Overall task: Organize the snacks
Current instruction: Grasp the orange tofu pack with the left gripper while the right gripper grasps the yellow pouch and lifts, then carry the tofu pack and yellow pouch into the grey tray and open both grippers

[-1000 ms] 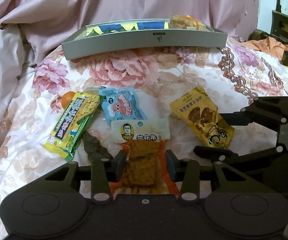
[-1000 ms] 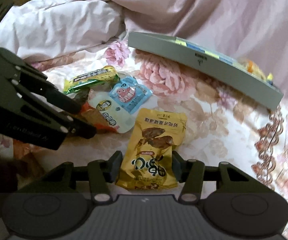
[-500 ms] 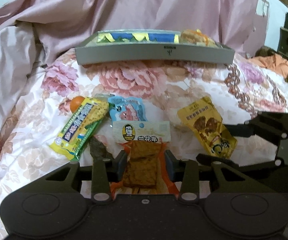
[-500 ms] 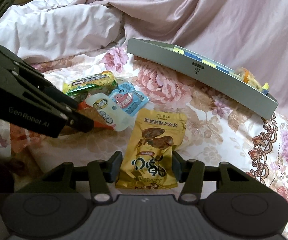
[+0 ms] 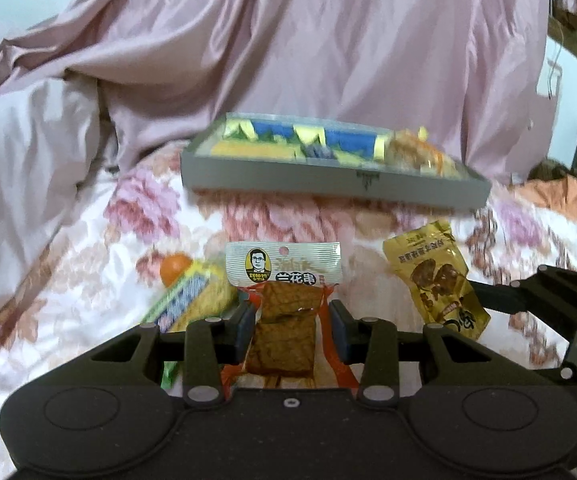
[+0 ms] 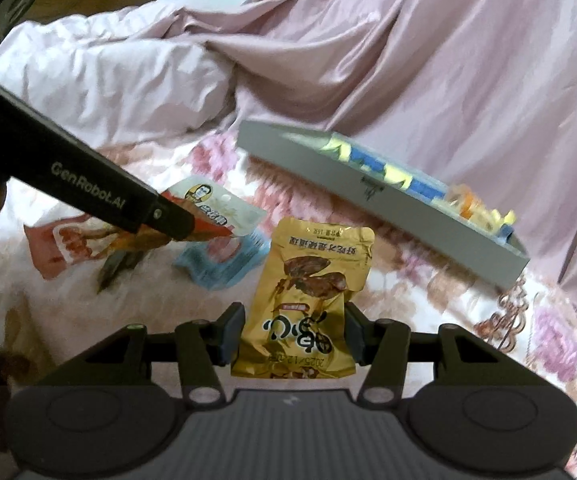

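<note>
Two low, close wrist views, both toward one grey tray [image 5: 328,188] [image 6: 328,176].

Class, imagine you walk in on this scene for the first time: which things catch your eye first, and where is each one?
Nearest the lens, the left gripper is shut on a clear packet of brown tofu, and the right gripper is shut on a gold snack pouch. Behind them a long grey tray, already holding yellow and blue packets, lies on the flowered bedspread in front of rumpled pink bedding.
</note>
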Demonstrator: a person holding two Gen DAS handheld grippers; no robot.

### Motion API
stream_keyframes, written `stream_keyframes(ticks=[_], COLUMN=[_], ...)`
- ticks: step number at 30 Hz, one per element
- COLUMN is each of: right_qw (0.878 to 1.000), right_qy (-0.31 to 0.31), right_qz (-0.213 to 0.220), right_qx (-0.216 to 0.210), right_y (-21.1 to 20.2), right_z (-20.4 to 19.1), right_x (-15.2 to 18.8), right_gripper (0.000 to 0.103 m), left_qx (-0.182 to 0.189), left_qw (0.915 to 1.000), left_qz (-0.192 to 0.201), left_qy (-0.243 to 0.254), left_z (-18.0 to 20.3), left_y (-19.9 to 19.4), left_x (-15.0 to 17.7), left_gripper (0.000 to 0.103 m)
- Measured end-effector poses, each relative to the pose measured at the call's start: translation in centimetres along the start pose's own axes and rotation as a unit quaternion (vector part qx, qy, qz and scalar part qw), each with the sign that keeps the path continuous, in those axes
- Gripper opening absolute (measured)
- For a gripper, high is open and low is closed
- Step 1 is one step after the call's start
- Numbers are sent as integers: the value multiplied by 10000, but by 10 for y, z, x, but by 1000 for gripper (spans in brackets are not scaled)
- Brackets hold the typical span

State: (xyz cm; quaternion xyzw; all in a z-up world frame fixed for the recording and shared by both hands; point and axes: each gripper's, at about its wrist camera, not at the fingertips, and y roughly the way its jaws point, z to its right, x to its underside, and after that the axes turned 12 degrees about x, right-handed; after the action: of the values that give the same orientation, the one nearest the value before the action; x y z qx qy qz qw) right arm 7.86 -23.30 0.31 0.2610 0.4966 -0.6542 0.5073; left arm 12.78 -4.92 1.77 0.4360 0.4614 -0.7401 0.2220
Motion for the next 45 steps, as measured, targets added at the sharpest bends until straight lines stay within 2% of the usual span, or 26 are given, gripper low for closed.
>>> stream_keyframes(ticks=[8, 14, 25, 31, 43, 45], right_qw=[9981, 9955, 9924, 9932, 9953, 9956], right_qy=[239, 361, 313, 476, 459, 484], right_qz=[439, 656, 897, 765, 577, 540], right_qx=[360, 584, 777, 740, 627, 598], right_y=[12, 38, 96, 127, 157, 160], right_z=[29, 55, 87, 94, 89, 88], right_x=[-31, -59, -104, -111, -104, -103], right_gripper=[57, 57, 57, 57, 57, 57], left_qx=[-27, -51, -232, -251, -242, -183], left_qw=[9977, 9950, 9915, 9921, 9949, 9951], left_qz=[619, 981, 1262, 1205, 904, 881], left_qy=[-262, -183, -230, -259, -375, -402], left_z=[-5, -8, -21, -26, -37, -38], left_y=[13, 36, 103, 130, 163, 164], left_x=[-46, -91, -154, -160, -149, -147], left_gripper=[42, 43, 43, 43, 43, 34])
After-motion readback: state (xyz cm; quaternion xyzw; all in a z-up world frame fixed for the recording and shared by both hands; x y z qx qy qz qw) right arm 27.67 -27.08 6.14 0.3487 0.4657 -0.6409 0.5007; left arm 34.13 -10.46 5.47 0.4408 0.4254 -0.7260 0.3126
